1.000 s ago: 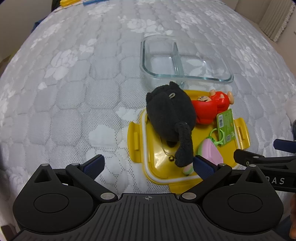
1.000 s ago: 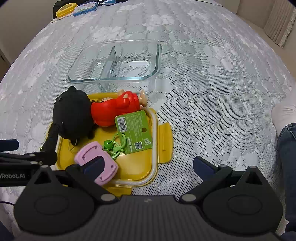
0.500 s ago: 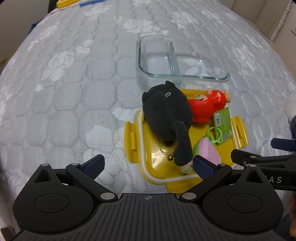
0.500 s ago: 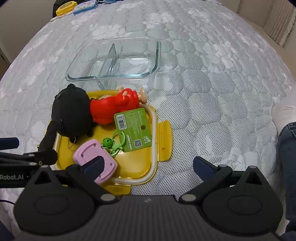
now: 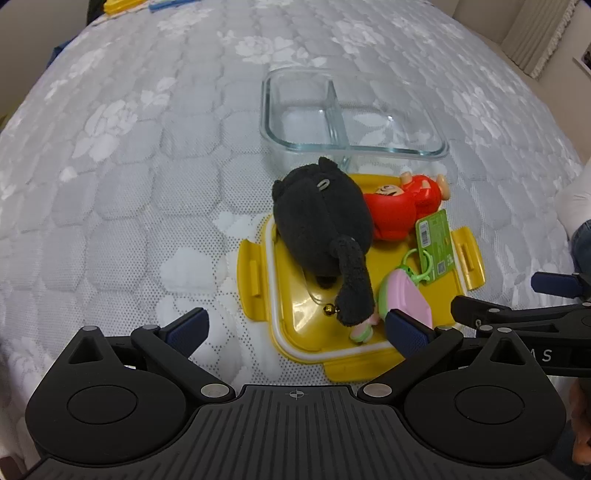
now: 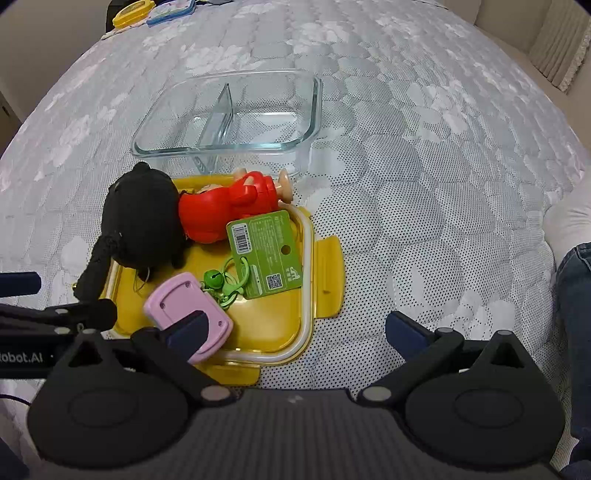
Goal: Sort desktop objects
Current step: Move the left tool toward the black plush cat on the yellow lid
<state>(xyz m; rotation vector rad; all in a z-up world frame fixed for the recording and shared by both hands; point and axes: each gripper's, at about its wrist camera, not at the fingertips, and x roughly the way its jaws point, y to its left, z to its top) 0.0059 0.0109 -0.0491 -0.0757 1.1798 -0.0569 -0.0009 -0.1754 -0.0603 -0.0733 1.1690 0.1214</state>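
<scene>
A yellow lid (image 5: 295,306) (image 6: 273,325) lies on the quilted surface. On it lie a black plush cat (image 5: 325,225) (image 6: 144,218), a red figurine (image 5: 402,206) (image 6: 229,206), a green tag (image 5: 434,240) (image 6: 266,253) and a pink case (image 5: 402,299) (image 6: 184,314). A clear glass divided container (image 5: 351,110) (image 6: 236,114) stands empty just behind the lid. My left gripper (image 5: 295,328) is open and empty at the lid's near edge. My right gripper (image 6: 295,328) is open and empty, its left finger over the pink case.
The white floral quilted cover (image 5: 147,166) (image 6: 424,166) spreads all around. Small yellow and blue items (image 6: 147,9) lie at the far left edge. A person's jeans and white sock (image 6: 569,240) are at the right. Each gripper shows at the edge of the other's view.
Both grippers have drifted slightly, so the lid and toys sit a little lower and nearer in view. Nothing was grasped or moved.
</scene>
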